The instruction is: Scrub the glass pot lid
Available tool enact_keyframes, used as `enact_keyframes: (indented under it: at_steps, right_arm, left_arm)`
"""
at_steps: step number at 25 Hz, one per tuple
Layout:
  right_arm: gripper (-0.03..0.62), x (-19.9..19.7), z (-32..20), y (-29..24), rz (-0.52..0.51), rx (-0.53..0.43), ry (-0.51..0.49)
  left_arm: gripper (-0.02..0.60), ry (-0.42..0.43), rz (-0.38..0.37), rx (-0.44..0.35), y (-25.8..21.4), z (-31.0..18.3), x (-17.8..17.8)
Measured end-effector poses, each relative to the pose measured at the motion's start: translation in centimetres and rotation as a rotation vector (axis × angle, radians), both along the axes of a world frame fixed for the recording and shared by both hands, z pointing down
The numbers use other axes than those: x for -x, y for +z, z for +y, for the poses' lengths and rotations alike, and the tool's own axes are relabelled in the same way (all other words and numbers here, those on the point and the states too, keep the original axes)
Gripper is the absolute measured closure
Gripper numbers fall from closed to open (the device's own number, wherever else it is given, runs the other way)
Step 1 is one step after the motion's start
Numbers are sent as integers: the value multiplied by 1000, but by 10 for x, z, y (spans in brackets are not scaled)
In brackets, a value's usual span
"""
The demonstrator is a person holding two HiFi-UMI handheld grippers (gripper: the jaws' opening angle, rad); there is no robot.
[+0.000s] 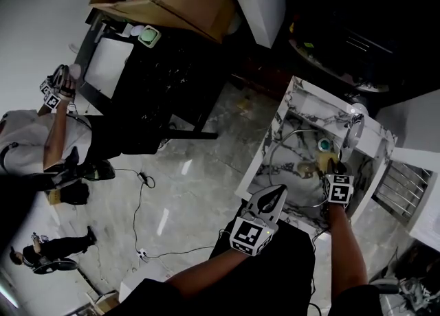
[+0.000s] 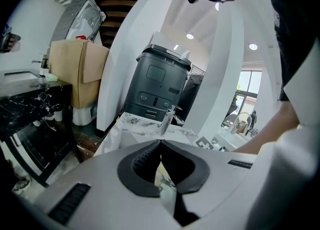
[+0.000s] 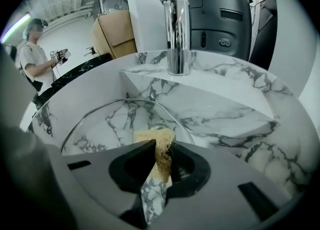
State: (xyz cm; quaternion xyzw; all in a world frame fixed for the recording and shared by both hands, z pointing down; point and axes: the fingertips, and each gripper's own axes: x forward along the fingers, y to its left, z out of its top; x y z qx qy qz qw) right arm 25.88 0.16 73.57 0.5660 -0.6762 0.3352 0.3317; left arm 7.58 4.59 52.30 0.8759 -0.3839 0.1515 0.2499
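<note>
Scrubbing step, I'd say: right gripper (image 3: 159, 148) clamps a sponge (image 3: 151, 136) over the lid (image 3: 112, 124), lower centre. Left gripper (image 2: 160, 143) is closed and empty. Next probably means pressing down and rubbing.

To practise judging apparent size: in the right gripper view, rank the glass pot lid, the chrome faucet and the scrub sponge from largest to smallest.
1. glass pot lid, though its near part is hidden
2. chrome faucet
3. scrub sponge, pinched in the right gripper's tongs, so it is partly covered
</note>
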Motion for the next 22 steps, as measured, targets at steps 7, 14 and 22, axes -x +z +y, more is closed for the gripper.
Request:
enact_keyframes:
  at_steps: [7, 14, 22]
  right_arm:
    - [523, -6, 21, -1, 14, 33, 4]
    - [523, -3, 46, 0, -3, 87, 11]
    - [523, 25, 65, 0, -11, 136, -57]
  left_arm:
    - [565, 3, 15, -11, -6, 12, 3]
    - [566, 12, 31, 2, -6, 27, 5]
    - [565, 10, 30, -5, -11, 35, 15]
